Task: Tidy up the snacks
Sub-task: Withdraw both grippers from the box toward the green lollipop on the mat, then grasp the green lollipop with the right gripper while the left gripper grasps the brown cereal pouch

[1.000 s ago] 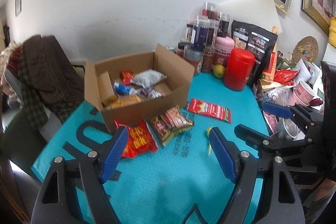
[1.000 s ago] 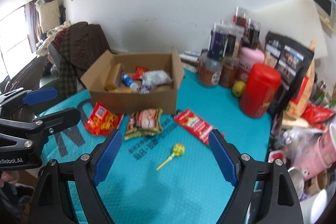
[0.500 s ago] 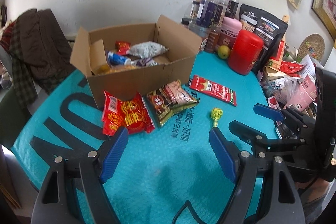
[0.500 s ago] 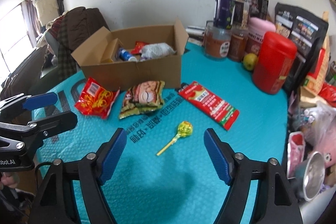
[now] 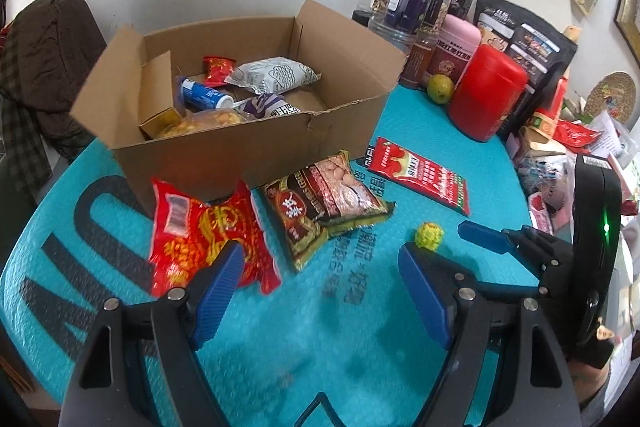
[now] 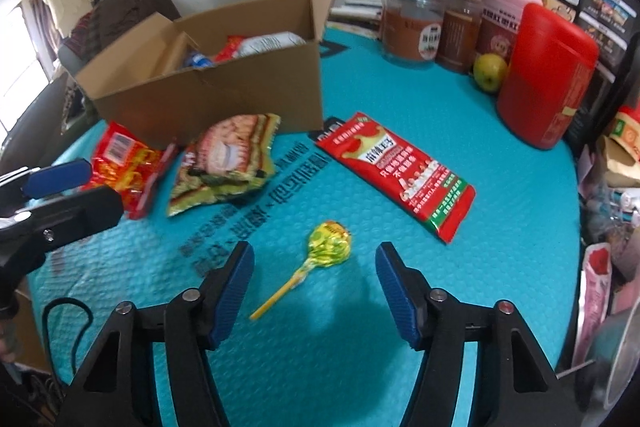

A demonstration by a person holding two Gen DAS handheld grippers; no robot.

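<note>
Snacks are closer now — both grippers have dropped toward the mat. Right gripper, wide open and empty, now brackets the lollipop, likely next into the cardboard box; left gripper is open too, holding nothing.

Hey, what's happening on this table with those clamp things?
A person is tidying snacks into the cardboard box, which already holds several. The right gripper hangs open over the lollipop; the left gripper, also open, is near the red snack bag. Neither holds anything yet.

right claw spread, lollipop between
</note>
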